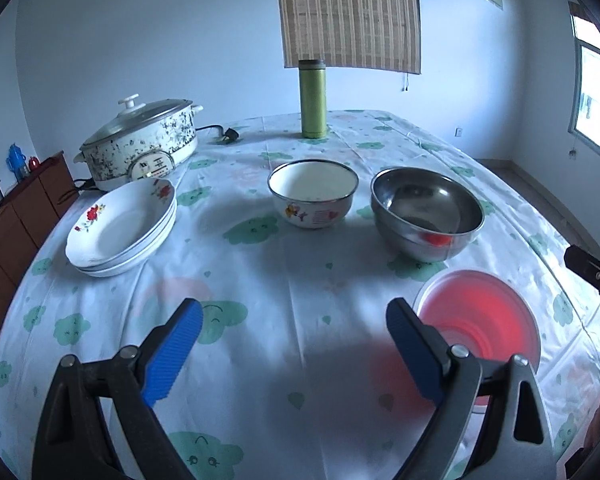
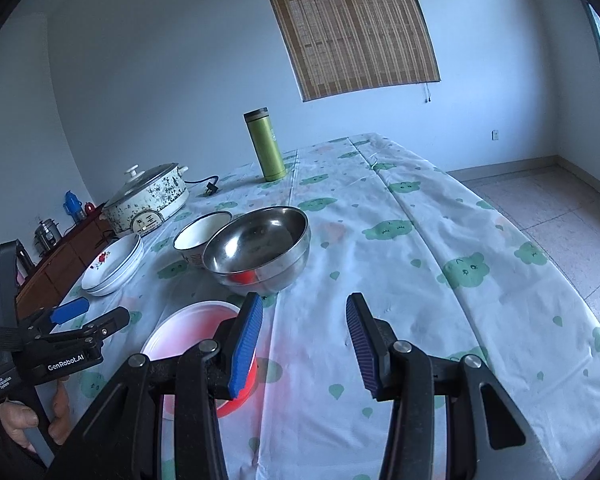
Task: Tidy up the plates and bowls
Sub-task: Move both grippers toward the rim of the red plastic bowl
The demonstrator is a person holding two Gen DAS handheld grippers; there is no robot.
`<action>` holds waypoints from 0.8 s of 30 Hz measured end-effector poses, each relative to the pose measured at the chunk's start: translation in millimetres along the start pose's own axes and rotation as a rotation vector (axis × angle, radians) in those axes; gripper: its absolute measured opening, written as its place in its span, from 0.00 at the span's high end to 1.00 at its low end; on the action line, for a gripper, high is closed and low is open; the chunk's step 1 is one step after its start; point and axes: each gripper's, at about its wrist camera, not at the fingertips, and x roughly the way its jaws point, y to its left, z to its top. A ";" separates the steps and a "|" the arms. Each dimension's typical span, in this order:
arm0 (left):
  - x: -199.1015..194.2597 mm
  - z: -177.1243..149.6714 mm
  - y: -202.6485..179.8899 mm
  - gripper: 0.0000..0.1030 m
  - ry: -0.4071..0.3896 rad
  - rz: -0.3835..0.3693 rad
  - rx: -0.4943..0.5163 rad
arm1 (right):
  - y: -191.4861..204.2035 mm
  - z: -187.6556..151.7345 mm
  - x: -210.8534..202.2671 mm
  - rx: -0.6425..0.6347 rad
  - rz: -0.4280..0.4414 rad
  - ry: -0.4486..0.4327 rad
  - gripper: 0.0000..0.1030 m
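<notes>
A stack of white flowered plates [image 1: 122, 228] [image 2: 114, 265] lies at the left of the table. A white enamel bowl [image 1: 313, 193] [image 2: 201, 239] stands mid-table, beside a steel bowl [image 1: 427, 212] [image 2: 260, 249]. A red bowl [image 1: 478, 320] [image 2: 198, 330] sits nearest, at the front. My left gripper [image 1: 296, 336] is open and empty above the cloth, its right finger next to the red bowl; it also shows in the right wrist view [image 2: 96, 314]. My right gripper [image 2: 304, 340] is open and empty, just right of the red bowl.
A lidded electric pot [image 1: 144, 144] [image 2: 148, 200] with its cord stands at the back left. A green flask [image 1: 312, 98] [image 2: 266, 146] stands at the far end. A wooden cabinet [image 1: 16, 216] is beyond the table's left edge. The tablecloth [image 2: 440, 280] stretches right.
</notes>
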 end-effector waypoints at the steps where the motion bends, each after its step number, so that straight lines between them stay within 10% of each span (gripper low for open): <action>1: 1.0 -0.4 0.1 0.08 0.008 -0.014 -0.005 | -0.8 0.4 1.2 0.005 0.017 0.009 0.55; 24: 20.9 -9.8 -48.1 0.27 0.102 -0.120 0.102 | 17.7 -31.6 32.9 -0.004 0.157 0.185 0.55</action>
